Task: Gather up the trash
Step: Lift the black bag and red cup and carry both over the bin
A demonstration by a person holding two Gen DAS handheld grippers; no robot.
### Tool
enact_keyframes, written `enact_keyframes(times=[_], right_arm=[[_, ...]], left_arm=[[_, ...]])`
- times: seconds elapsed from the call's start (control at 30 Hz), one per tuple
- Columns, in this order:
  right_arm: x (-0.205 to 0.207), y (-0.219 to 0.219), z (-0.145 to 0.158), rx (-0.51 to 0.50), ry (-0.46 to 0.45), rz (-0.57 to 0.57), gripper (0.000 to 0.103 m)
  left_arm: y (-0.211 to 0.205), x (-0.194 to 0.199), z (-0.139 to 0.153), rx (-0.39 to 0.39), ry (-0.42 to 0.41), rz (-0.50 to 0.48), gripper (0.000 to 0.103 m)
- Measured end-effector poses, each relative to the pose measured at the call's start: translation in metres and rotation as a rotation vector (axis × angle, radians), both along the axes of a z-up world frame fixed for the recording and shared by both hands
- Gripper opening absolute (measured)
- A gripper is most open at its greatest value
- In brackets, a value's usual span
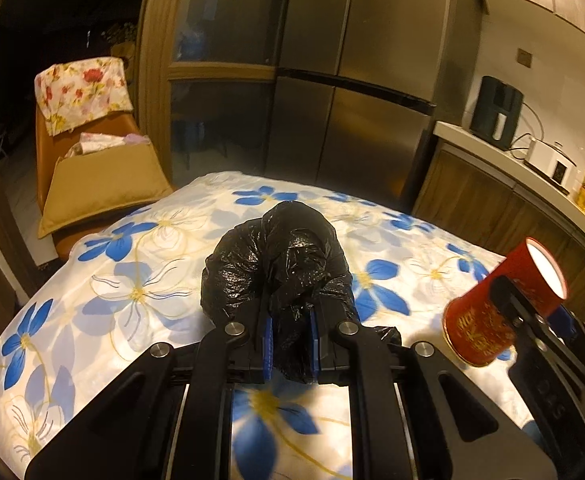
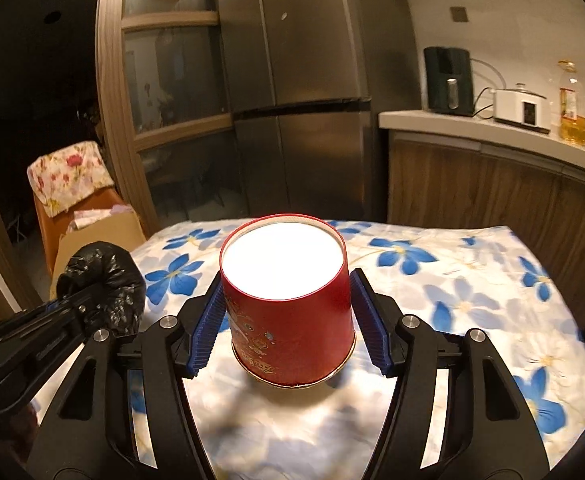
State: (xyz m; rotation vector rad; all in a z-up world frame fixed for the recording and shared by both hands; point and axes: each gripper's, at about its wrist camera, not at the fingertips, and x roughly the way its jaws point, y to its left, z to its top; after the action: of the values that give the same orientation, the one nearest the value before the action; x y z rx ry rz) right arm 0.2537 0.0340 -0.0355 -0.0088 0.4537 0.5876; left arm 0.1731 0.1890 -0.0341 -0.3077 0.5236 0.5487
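Crumpled black plastic trash bag [image 1: 278, 256] is sitting mid-frame in the left view over the blue-flowered tablecloth [image 1: 132, 280], pinched by the narrow left gripper [image 1: 290, 336]. Red paper cup [image 2: 288, 300] is filling the right view's centre, gripped by the right gripper [image 2: 288, 320].

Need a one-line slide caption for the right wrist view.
Right claw grips a red paper cup above the floral tablecloth.
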Motion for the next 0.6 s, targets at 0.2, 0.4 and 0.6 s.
enact_keyframes(times=[0.2,0.4,0.6], right_arm=[[-0.016,-0.057,0.014,0.017,-0.030,-0.059,0.061],[-0.021,-0.131,0.023,0.028,-0.058,-0.170,0.061],[-0.021,-0.217,0.028,0.038,-0.076,-0.336,0.061]], left_arm=[[-0.046,0.004,0.013,0.029,-0.014,-0.076,0.014],[-0.113,0.024,0.024,0.061,-0.022,-0.212,0.014],[-0.197,0.049,0.032,0.082,-0.036,-0.395,0.014]])
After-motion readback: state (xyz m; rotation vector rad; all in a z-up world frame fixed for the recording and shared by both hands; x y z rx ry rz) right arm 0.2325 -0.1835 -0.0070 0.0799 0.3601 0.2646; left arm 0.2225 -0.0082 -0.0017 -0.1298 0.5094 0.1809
